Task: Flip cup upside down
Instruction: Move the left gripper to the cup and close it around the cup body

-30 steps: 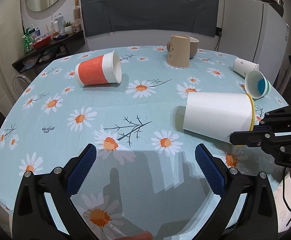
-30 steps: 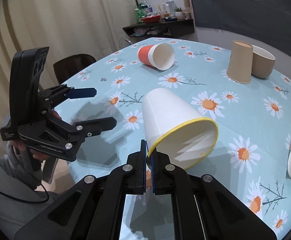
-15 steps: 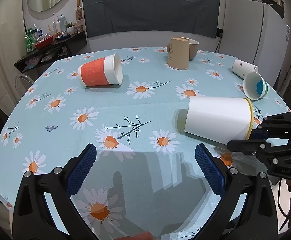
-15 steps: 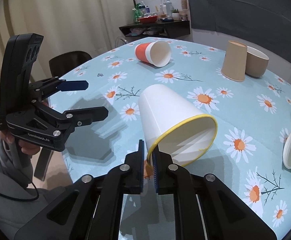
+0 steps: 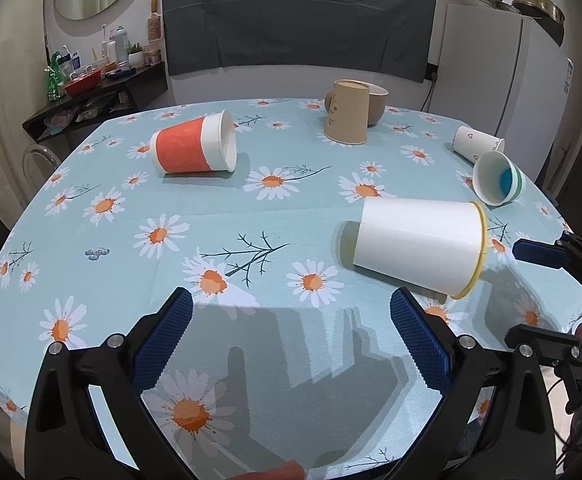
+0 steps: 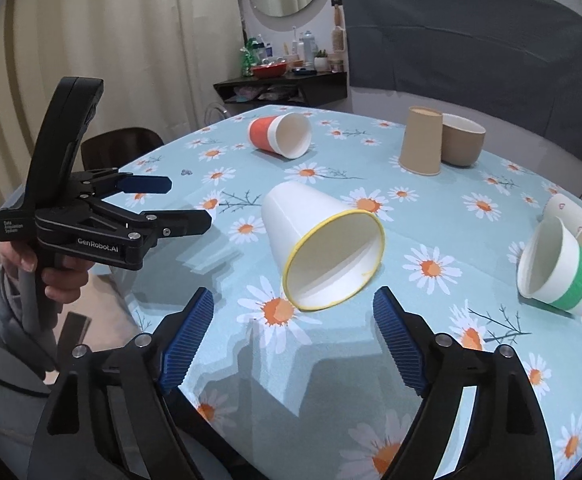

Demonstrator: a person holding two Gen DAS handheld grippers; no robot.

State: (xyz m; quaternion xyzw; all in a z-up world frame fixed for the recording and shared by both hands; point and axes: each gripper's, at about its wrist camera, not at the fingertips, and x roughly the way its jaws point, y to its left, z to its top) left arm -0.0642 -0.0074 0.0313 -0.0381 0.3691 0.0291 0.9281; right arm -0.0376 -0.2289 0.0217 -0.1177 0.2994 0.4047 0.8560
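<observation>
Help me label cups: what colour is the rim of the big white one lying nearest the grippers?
Yellow; the white cup's rim shows best in the right wrist view.

Orange cup (image 5: pixel 193 149) lying; tan cup (image 5: pixel 347 113) inverted.

left gripper (image 6: pixel 187 204) side: "GenRobot.AI" | its rear block: small label, "Data" legible, rest unclear

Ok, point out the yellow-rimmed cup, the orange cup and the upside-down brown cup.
Yellow-rimmed cup (image 6: pixel 311 232): right wrist view, on its white side wall.
Orange cup (image 5: pixel 183 148): left wrist view, on its orange band.
Brown cup (image 5: pixel 347 114): left wrist view, on its side wall.
</observation>
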